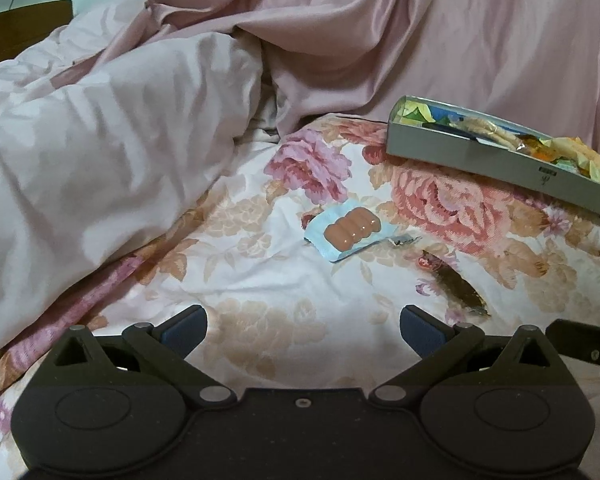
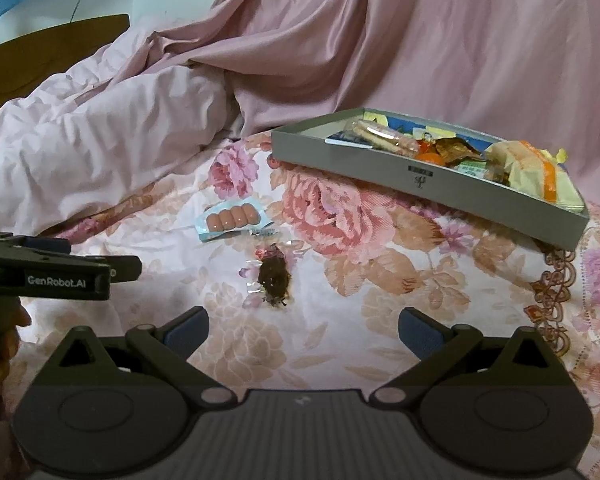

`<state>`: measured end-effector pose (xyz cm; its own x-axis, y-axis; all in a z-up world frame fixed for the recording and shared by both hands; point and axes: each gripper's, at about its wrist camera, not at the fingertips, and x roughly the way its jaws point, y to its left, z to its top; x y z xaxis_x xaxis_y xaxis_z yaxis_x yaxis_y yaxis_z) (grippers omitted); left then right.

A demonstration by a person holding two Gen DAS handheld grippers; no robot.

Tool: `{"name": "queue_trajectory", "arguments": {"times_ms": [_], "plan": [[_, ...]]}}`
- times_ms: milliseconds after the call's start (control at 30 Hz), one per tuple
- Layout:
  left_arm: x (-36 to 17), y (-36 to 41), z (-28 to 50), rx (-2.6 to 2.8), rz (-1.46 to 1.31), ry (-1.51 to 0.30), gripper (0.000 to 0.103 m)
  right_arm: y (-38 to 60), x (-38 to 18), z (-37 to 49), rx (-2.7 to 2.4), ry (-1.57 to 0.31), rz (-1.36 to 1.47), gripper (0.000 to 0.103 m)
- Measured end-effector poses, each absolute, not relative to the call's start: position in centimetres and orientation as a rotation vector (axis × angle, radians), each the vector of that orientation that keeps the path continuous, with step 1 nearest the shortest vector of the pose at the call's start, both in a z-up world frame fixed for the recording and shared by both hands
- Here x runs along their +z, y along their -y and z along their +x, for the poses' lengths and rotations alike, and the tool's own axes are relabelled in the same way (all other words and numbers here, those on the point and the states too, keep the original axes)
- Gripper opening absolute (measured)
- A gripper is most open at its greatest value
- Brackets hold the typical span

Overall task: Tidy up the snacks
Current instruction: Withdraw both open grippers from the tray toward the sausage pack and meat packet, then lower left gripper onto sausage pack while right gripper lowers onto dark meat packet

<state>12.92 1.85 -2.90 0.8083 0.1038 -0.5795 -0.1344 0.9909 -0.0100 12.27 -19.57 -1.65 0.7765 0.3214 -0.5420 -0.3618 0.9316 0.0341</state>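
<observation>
A pack of small sausages [image 1: 351, 230] [image 2: 231, 218] in light blue wrapping lies on the floral bedsheet. Just right of it lies a brown snack in clear wrap [image 1: 456, 285] [image 2: 274, 278]. A grey box [image 1: 480, 158] [image 2: 380, 172] holding several wrapped snacks sits at the right, behind both. My left gripper [image 1: 303, 330] is open and empty, short of the sausages. My right gripper [image 2: 303, 330] is open and empty, just short of the brown snack. In the right wrist view the left gripper's body [image 2: 56, 272] shows at the left edge.
A crumpled pale pink duvet [image 1: 100, 152] [image 2: 100, 136] piles up at the left. A pink satin cloth [image 1: 420, 32] [image 2: 420, 40] drapes behind the box. A wooden headboard [image 2: 52, 44] stands far left. A hand [image 2: 0, 344] holds the left gripper.
</observation>
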Motion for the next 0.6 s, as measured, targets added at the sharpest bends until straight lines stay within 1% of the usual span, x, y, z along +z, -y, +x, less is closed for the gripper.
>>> {"name": "queue_trajectory", "arguments": {"times_ms": [267, 600], "plan": [[-3.4, -2.5, 15.6, 0.097, -0.031, -0.631, 0.102, 19.4, -2.4, 14.8, 0.346, -0.602, -0.049, 0.103], [-3.9, -2.7, 20.2, 0.033, 0.107, -0.629, 0.102, 18.1, -4.1, 16.7, 0.369, -0.624, -0.123, 0.103]]}}
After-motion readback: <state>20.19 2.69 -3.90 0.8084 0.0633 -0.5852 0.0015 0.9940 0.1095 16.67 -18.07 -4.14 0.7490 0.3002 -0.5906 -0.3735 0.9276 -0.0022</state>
